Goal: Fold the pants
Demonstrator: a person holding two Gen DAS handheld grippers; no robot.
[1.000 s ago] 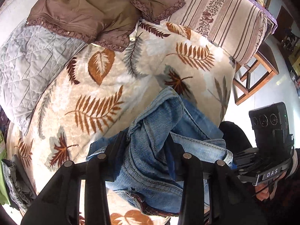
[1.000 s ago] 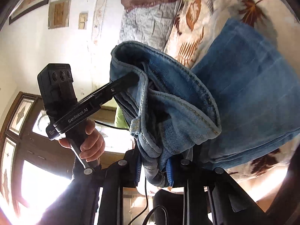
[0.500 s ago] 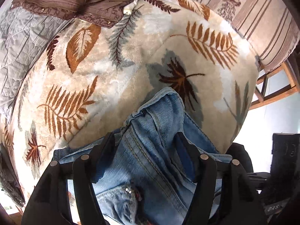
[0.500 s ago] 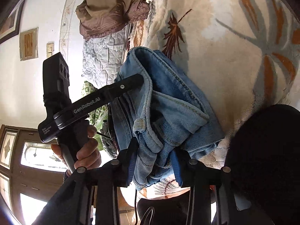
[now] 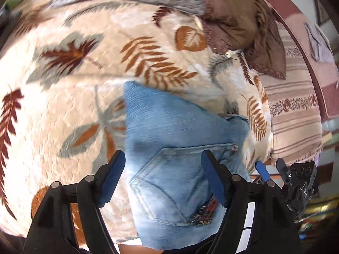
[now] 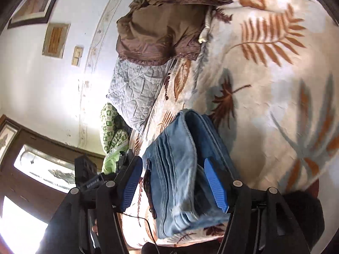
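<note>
Jeans [image 5: 180, 148] lie folded on leaf-print blanket [image 5: 70, 97] (bed beside white wall [image 6: 42, 89]).

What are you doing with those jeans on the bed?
A person with a gripper in each hand is folding them. The jeans lie folded on the leaf-print blanket, back pocket up. The left gripper and the right gripper are both opening: their blue pads stand on either side of the denim without pressing it, so the jeans have been let go. A brown jacket and a grey quilt lie farther up the bed.
</note>
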